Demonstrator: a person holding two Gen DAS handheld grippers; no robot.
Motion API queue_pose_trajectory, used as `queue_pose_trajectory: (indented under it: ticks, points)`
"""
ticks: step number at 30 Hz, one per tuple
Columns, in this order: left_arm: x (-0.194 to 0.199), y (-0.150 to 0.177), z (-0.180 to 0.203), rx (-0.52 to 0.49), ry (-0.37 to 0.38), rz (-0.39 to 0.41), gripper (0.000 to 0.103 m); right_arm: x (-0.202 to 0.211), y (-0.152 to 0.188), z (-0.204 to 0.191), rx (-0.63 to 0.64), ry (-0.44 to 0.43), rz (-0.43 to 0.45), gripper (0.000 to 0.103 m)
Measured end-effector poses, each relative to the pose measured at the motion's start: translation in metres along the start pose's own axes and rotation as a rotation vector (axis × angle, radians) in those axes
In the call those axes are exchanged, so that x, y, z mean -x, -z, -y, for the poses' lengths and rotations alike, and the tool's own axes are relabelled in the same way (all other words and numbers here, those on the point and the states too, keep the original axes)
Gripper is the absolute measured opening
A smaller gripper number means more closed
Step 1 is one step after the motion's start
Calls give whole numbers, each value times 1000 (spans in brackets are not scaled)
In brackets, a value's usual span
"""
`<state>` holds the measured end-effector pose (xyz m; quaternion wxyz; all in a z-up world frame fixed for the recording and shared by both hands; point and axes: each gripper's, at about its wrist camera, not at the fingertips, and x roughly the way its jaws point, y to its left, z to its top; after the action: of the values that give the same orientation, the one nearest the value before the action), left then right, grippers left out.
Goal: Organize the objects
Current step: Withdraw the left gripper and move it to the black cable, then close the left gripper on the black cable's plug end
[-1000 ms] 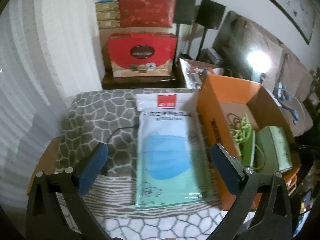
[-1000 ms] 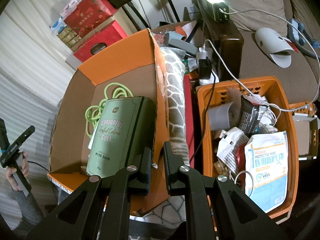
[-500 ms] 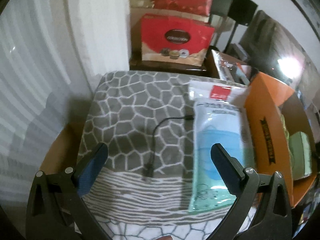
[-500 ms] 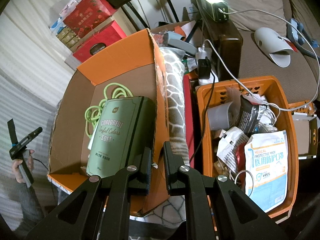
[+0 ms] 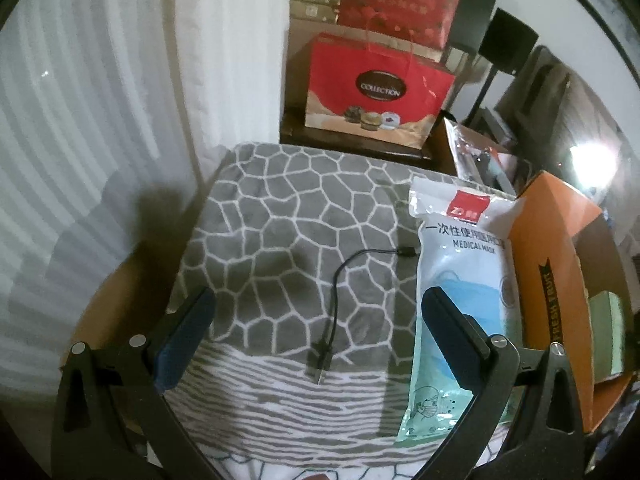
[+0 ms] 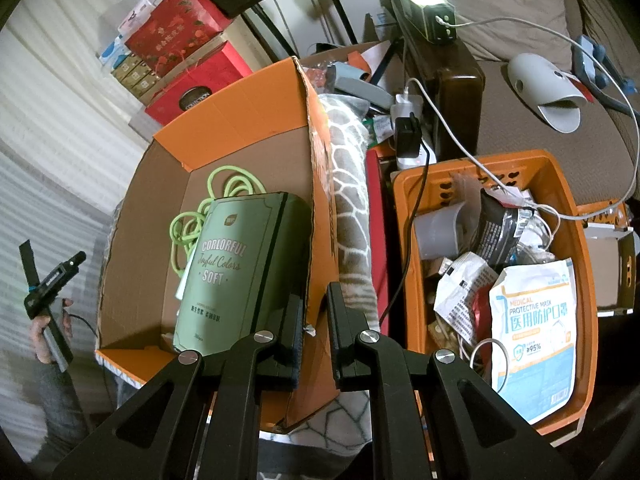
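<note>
Cable (image 5: 334, 304) lies between wide, empty left tongs (image 5: 316, 334): descend centred. Right tongs (image 6: 314, 330) clamp box wall (image 6: 318, 200).

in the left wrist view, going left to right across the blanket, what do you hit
black usb cable → medical mask pack → orange cardboard box → green pack inside the box
</note>
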<state>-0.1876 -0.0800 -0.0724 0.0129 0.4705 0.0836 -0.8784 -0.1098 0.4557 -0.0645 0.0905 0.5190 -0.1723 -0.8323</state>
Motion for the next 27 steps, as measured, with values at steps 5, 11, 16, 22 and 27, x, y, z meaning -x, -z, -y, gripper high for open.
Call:
queue_pose_trajectory:
  ticks: [5,11,16,22,27]
  points:
    - [-12,5,9,-90,-15,-15,102,0,1,1,-3,-2,0,10]
    - [-36,14,10,-143,-31,-111,81,0,1,2,-7,-2,1,10]
    - [-47,20,1,-131,-7,-168,65,0,1,3,-8,-1,0,10]
    - [-50,29,4,-168,-3,-209,45,0,1,3,-10,-1,1,11]
    - [-53,36,9,-179,3,-232,29,0,1,3,-12,2,0,11]
